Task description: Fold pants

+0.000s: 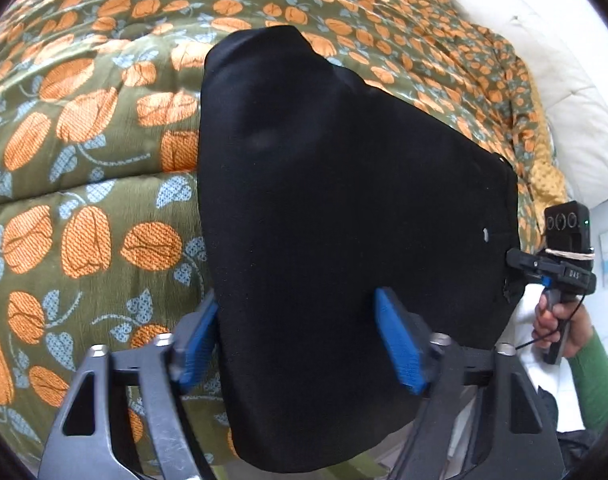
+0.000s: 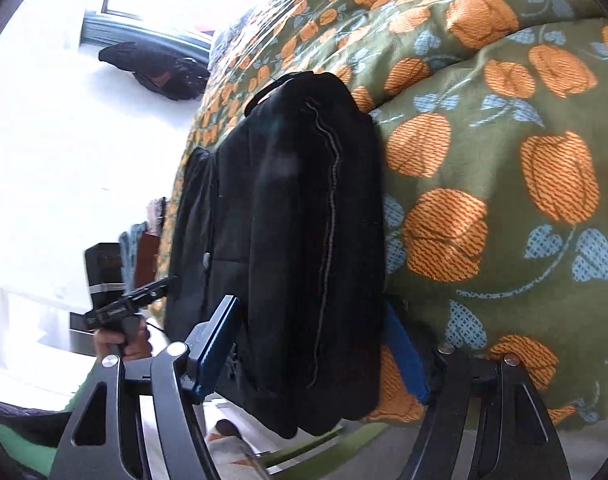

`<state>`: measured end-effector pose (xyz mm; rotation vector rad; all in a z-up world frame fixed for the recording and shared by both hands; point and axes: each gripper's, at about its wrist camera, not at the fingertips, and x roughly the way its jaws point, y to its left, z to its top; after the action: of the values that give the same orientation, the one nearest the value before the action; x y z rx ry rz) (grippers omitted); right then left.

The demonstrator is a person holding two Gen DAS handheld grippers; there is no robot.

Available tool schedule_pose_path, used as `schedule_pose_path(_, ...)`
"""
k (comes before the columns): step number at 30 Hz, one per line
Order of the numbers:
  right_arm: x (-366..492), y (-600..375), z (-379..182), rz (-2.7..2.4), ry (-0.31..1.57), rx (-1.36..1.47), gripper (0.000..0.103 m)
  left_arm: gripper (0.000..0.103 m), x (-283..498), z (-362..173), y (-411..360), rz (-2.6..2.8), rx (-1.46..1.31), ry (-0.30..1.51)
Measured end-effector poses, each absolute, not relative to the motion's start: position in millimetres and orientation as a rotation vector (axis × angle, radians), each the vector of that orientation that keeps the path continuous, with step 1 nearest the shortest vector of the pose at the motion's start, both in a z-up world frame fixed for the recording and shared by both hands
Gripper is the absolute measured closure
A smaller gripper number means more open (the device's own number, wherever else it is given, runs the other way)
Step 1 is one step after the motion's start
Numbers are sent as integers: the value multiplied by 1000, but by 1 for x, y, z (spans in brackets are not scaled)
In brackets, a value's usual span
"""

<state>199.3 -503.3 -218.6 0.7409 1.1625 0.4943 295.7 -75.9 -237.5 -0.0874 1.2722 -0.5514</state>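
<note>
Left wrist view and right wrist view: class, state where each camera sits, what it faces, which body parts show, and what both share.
Left wrist view: sits on the left tool, looking along its blue fingers at the black pants on the floral bedspread; the right hand shows.
Right wrist view: sits on the right tool, facing the pants sideways; the left hand shows.
Shared: pants, bedspread.

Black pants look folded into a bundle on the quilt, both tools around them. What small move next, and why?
Probably draw both tools back. The black pants already lie as a compact bundle on the floral quilt, and the left tool and right tool stand open around the near edge, gripping nothing.
</note>
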Motion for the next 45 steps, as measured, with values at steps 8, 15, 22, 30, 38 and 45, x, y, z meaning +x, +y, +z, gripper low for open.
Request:
schedule_pose_path(8, 198, -476, -176, 408, 1214, 417, 50, 79, 283, -218, -76, -541, -30, 1212)
schedule_pose_path(15, 208, -477, -183, 395, 1164, 428, 37, 79, 285, -228, -70, -525, -88, 1204)
schedule_pose_path(22, 224, -477, -192, 485, 1223, 497, 51, 81, 280, -222, -73, -489, -61, 1182)
schedule_pose_path(30, 224, -438, -107, 593, 1037, 351, 71, 83, 278, -169, -61, -477, -73, 1065)
schedule_pose_path(38, 295, -409, -93, 550, 926, 346, 71, 74, 331, -162, -50, -369, 16, 944)
schedule_pose_path(45, 284, -407, -113, 235, 1055, 101, 52, 43, 298, -193, -25, -174, 121, 988)
